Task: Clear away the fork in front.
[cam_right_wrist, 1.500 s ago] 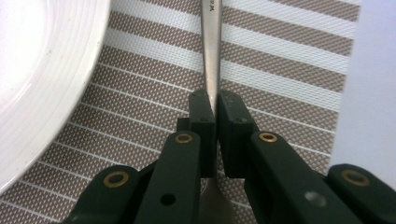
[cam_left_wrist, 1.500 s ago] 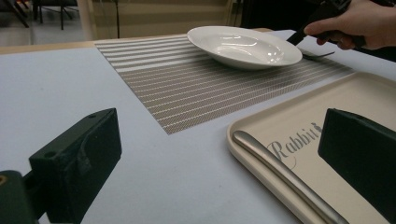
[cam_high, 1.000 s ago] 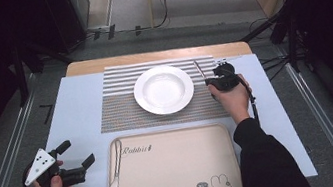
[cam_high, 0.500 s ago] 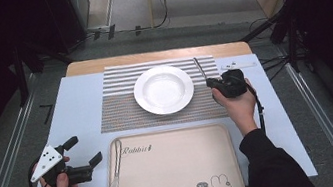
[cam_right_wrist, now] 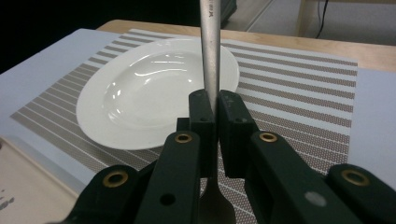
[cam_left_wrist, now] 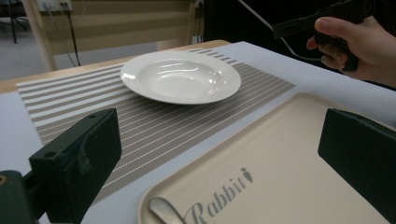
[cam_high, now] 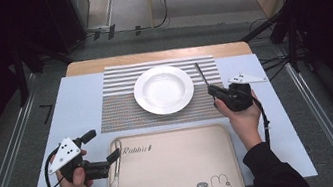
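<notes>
Left of the plate [cam_high: 163,89], near the tray's [cam_high: 177,173] corner, my left gripper [cam_high: 102,149] hangs with jaws wide and empty, the spoon [cam_left_wrist: 163,211] on the tray just below it. Right of the plate, my right gripper [cam_high: 213,91] is clamped on a slim metal utensil [cam_right_wrist: 210,51], its handle pointing away along the plate's right rim, so I judge this hand the nearer one for setting it down there.

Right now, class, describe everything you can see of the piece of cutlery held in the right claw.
The metal utensil is slim, silver-grey and dull-shiny, with a long flat handle. The right claw is shut on its narrow neck, so the handle points away above the striped placemat, beside the white plate. Its working end widens below the jaws and is cut off; possibly a fork.
</notes>
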The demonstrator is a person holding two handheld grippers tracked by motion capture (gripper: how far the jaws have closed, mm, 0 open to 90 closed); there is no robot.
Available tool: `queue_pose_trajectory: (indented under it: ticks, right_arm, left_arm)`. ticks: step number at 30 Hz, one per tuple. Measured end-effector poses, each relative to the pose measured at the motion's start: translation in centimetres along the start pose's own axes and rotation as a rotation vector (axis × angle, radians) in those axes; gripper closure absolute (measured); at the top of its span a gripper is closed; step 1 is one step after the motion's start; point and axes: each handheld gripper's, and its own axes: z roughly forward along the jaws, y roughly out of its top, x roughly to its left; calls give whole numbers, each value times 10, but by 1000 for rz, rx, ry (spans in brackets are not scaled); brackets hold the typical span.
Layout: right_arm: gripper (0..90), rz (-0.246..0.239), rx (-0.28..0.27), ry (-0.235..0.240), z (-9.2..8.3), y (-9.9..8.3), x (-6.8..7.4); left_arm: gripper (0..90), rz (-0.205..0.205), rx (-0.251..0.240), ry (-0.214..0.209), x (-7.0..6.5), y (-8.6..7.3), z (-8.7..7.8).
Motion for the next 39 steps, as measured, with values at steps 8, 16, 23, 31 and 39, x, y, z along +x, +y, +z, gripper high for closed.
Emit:
queue_pose_trajectory:
  ticks: [8, 16, 23, 31, 39]
  right_arm:
    - [841, -19, -51, 35, -15, -4, 12]
    - [840, -9, -100, 68, -31, -14, 23]
    - [840, -16, -125, 84, -39, -26, 32]
    - [840, -20, -144, 108, -43, -38, 44]
    - [840, -33, -171, 130, -49, -42, 60]
  left_arm:
    - [0, -6, -7, -42, -13, 9, 20]
    - [0, 8, -2, -74, -25, 18, 34]
    - [0, 8, -11, -95, -34, 27, 44]
    - [0, 3, -14, -119, -44, 35, 56]
    - [0, -2, -12, -137, -50, 39, 65]
